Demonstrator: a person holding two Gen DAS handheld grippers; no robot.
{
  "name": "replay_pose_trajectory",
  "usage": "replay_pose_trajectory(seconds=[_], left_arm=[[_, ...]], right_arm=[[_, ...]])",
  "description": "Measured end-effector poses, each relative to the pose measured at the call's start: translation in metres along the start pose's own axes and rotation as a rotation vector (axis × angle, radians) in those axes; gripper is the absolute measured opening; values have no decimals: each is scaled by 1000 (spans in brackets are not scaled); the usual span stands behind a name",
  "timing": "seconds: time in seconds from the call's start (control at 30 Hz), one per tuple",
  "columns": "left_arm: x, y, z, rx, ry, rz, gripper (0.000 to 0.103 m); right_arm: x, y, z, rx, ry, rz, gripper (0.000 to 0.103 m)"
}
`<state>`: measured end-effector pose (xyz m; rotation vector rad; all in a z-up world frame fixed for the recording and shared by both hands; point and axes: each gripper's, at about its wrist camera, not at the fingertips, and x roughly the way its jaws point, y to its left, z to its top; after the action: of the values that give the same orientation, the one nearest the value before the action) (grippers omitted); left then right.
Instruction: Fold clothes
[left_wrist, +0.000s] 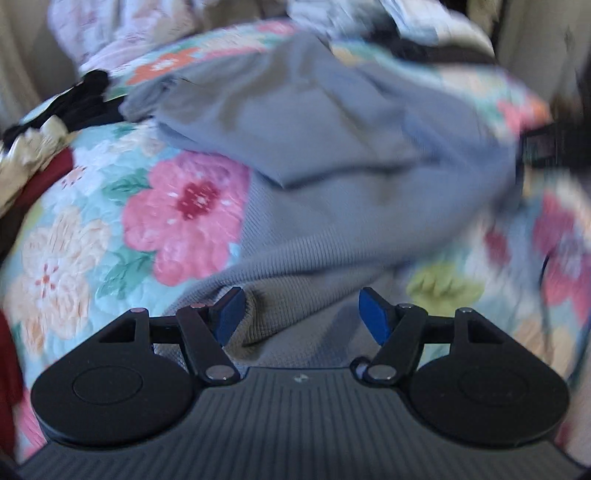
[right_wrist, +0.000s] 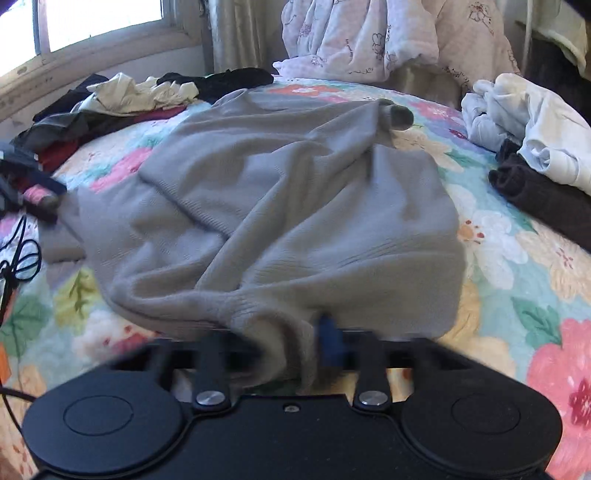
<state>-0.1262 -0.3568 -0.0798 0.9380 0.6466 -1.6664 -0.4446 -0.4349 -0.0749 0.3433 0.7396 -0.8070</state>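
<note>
A grey knit sweater (right_wrist: 280, 192) lies crumpled across the flowered quilt (right_wrist: 517, 258). In the right wrist view my right gripper (right_wrist: 295, 347) is shut on a bunched fold of the sweater's ribbed near edge, with one blue pad (right_wrist: 328, 334) showing beside the cloth. In the left wrist view the same grey sweater (left_wrist: 351, 155) spreads ahead, blurred. My left gripper (left_wrist: 301, 314) stands open just over its ribbed edge. Its blue pads (left_wrist: 229, 314) are wide apart, with cloth lying between them but not pinched.
A heap of black, white and red clothes (right_wrist: 122, 99) lies at the far left of the bed. White garments (right_wrist: 524, 122) and a dark brown one (right_wrist: 543, 192) sit at the right. A pale floral duvet (right_wrist: 369, 37) is bunched at the back. A black cord (right_wrist: 18, 258) trails at the left.
</note>
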Motion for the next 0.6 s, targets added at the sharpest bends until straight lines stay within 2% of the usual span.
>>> replay_pose_trajectory(seconds=[0.13, 0.2, 0.27, 0.33, 0.37, 0.4, 0.43, 0.47, 0.5, 0.6], left_arm=[[20, -8, 5, 4, 71, 1, 72], [26, -14, 8, 5, 83, 53, 93], [33, -19, 11, -2, 93, 113, 98], [39, -20, 11, -37, 94, 142, 98], [38, -19, 11, -66, 91, 135, 90], [37, -18, 11, -97, 88, 125, 65], [32, -18, 13, -110, 75, 126, 49], [25, -19, 15, -114, 58, 132, 24], [18, -21, 18, -108, 32, 156, 16], [-15, -25, 29, -84, -92, 272, 15]], right_arm=[[-30, -34, 24, -34, -128, -127, 4], [-49, -39, 37, -113, -195, -215, 4], [-64, -38, 46, -182, -252, -269, 4], [-70, -36, 48, -214, -271, -274, 4], [-71, -36, 47, -218, -276, -268, 4], [-71, -36, 45, -208, -275, -253, 4], [-70, -36, 42, -197, -274, -238, 3], [-70, -36, 39, -187, -273, -224, 3], [-70, -36, 38, -183, -274, -216, 3], [-82, -33, 41, -186, -298, -215, 3]])
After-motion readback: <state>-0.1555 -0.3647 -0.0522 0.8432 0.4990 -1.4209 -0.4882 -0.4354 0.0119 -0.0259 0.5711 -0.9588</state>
